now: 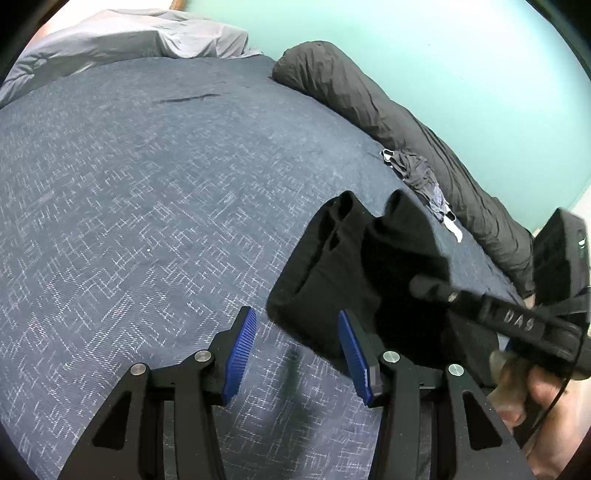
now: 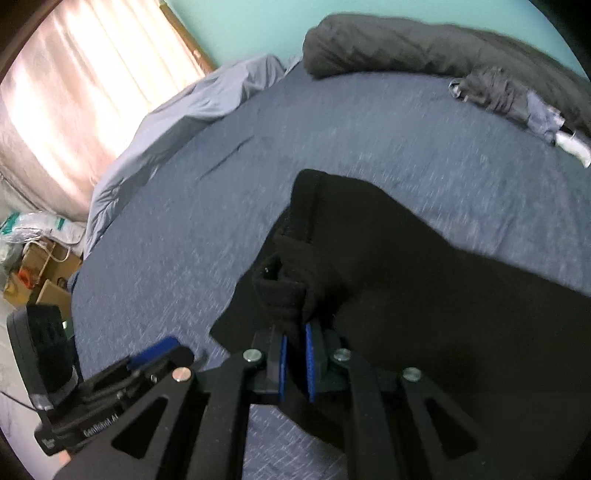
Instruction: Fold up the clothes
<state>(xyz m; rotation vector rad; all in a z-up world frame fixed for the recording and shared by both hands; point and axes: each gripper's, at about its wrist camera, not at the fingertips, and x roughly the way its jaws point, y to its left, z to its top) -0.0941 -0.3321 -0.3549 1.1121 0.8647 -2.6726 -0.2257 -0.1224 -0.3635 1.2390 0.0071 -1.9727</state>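
We are pinching a bunched fold of the black garment [image 2: 388,258] between the blue pads of the right gripper [image 2: 295,363] — jaws pressed nearly together on the cloth. The garment is hanging lifted over the blue patterned bedspread [image 2: 369,140]. We are holding the left gripper [image 1: 295,350] spread wide, nothing between its pads, just beside the garment's [image 1: 343,266] lower edge. Farther out, a small crumpled grey garment [image 1: 421,173] is lying against the rolled dark duvet [image 1: 369,99] — a light grey sheet [image 1: 129,33] is bunching at the far end.
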